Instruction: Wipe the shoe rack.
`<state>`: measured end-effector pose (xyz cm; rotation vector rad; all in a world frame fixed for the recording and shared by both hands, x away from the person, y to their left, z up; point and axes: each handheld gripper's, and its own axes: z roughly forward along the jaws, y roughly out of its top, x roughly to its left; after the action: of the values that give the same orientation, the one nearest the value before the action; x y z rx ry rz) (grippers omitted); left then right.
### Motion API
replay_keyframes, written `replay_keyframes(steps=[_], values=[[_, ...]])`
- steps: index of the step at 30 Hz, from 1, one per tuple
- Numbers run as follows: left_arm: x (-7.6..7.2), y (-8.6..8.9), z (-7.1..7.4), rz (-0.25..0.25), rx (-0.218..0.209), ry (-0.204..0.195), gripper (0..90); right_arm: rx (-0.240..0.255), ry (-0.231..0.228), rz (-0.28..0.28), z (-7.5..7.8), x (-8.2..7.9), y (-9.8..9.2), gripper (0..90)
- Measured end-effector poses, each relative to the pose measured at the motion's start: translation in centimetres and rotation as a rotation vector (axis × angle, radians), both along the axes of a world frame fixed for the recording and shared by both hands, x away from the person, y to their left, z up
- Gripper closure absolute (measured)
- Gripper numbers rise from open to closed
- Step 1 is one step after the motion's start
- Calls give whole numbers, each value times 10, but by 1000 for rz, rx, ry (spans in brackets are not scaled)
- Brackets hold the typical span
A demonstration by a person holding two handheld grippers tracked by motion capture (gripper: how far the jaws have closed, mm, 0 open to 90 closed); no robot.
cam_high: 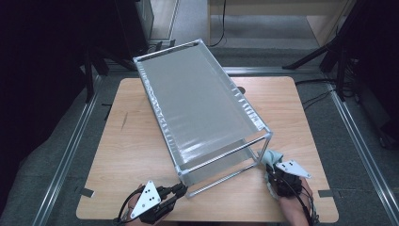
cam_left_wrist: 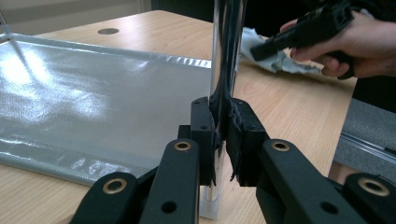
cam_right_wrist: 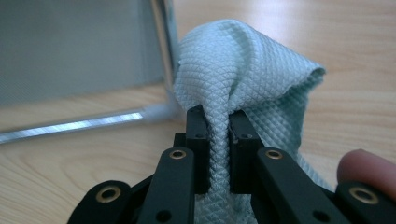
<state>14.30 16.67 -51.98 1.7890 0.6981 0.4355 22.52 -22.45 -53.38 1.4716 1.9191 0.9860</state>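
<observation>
Low at the frame's bottom left, the left gripper is clenched on the metal rack's near corner post. At lower right, the right gripper grasps a pale blue cloth, bunched just beside the rack's other near post on the wooden table.

Recording lab or test bay, bare light wooden table standing alone on grey carpeted floor, straight aluminium floor rails either side, black stand legs and trailing black cables behind, dark unlit surroundings
</observation>
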Motion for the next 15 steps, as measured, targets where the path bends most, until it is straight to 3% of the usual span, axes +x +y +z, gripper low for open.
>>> replay_keyframes(steps=[3, 8, 13, 15], values=[[-1, 3, -1, 2, -7, 1, 823, 21, -41, 6, 13, -5, 2, 823], [-4, 6, 0, 8, -5, 5, 823, 104, -153, 20, 47, -14, 0, 821], [-6, 8, 0, 9, -4, 7, 822, 122, -262, 38, 80, -28, 6, 817], [-6, 8, -1, 9, -7, 7, 823, 125, -279, 41, 85, -31, 7, 814]])
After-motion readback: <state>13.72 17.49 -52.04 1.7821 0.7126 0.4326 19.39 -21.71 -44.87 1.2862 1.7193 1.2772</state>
